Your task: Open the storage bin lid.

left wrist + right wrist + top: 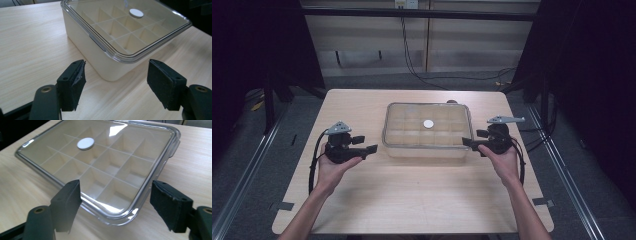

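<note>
While unlabelled: lidded box (427, 131), grippers apart

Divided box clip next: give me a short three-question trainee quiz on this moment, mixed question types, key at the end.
1. True or false: the clear lid is on the divided box.
2. Multiple choice: the white disc sits
A. on the bare table beside the box
B. between the left gripper's jaws
C. on the lid, near its middle
3. Short answer: what state are the left gripper and the right gripper in, and is either touching the box?

Key
1. True.
2. C.
3. Both are open, one at each end of the box. The left is apart from it; for the right, close to the corner, contact cannot be told.
</note>
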A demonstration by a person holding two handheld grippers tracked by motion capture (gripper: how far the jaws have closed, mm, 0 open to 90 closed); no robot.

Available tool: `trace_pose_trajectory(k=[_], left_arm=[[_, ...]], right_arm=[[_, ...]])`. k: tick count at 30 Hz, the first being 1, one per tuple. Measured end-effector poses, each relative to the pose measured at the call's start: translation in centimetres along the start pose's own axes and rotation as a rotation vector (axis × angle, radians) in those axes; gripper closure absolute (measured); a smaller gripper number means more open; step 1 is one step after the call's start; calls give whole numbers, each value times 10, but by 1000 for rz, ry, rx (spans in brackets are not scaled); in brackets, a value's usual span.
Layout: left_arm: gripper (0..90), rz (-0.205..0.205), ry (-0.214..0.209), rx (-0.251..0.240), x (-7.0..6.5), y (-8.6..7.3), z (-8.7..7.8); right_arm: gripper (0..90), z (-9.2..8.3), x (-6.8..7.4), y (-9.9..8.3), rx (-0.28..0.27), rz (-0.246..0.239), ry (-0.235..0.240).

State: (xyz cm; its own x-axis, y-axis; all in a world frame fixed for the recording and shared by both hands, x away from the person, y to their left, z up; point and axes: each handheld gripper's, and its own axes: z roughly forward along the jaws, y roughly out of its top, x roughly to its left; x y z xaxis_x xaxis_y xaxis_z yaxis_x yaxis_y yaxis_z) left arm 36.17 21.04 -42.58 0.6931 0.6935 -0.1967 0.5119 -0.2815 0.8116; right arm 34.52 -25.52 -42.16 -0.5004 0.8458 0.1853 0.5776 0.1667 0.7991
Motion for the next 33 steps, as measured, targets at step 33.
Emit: trace_pose_trajectory(k=[33], left_arm=[[240,-9,-56,86,14,28,72]], right_arm=[[136,62,-25,14,109,104,-25]])
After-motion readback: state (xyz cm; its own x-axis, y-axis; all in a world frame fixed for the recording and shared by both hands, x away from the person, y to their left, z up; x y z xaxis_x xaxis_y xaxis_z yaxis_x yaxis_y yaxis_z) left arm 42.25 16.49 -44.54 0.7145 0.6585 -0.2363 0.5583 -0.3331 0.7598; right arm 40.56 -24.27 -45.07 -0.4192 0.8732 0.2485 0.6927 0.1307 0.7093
